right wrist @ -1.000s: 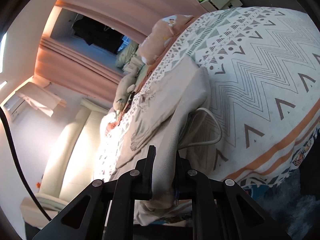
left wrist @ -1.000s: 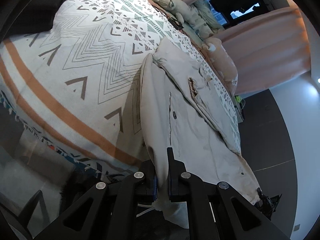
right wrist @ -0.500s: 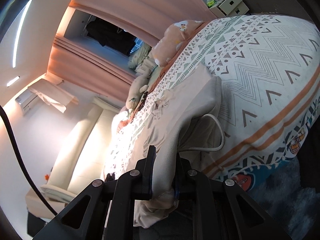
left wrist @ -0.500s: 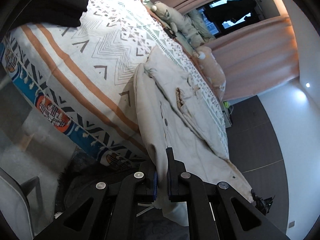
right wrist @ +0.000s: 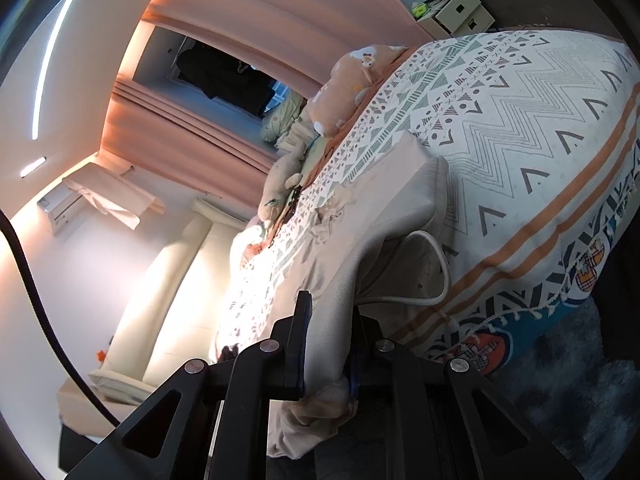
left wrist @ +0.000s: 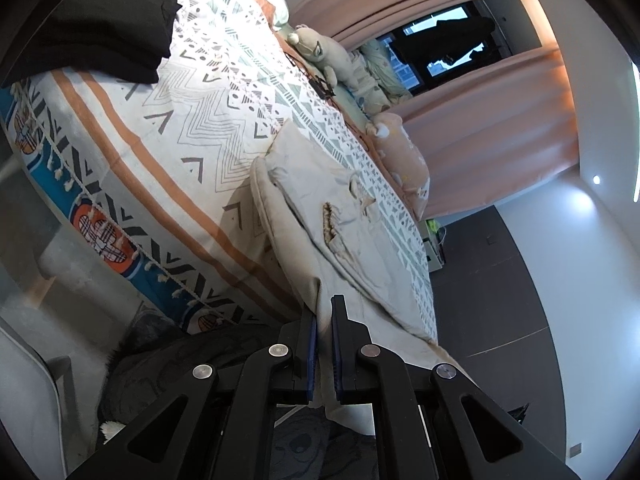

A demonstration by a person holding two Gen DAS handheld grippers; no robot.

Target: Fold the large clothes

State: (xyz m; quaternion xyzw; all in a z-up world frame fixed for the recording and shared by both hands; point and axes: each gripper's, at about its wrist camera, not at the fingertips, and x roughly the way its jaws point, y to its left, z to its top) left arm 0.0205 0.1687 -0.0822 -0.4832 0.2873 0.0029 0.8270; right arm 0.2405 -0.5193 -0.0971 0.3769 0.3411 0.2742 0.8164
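At the near edge of the bed (left wrist: 168, 148), your left hand-held gripper (left wrist: 325, 312) has its jaws drawn to a narrow gap with a fold of the beige garment (left wrist: 352, 240) pinched between the blue pads. Cloth runs from the jaws up onto the patterned bedspread (left wrist: 208, 112), and a loose tail hangs below the fingers. Your right hand-held gripper (right wrist: 328, 320) is clamped on a thicker bunch of the same garment (right wrist: 372, 216); its jaws stand wider apart, filled by fabric, with crumpled cloth spilling beneath. The garment lies partly folded across the bed, its far end flat on the bedspread, its near end off the edge in both grippers. A pale cord (right wrist: 436, 264) loops out from under the fold in the right wrist view. Folded black clothing (left wrist: 100, 28) sits on the bed's far corner. Plush toys (left wrist: 332, 56) line the curtain side.
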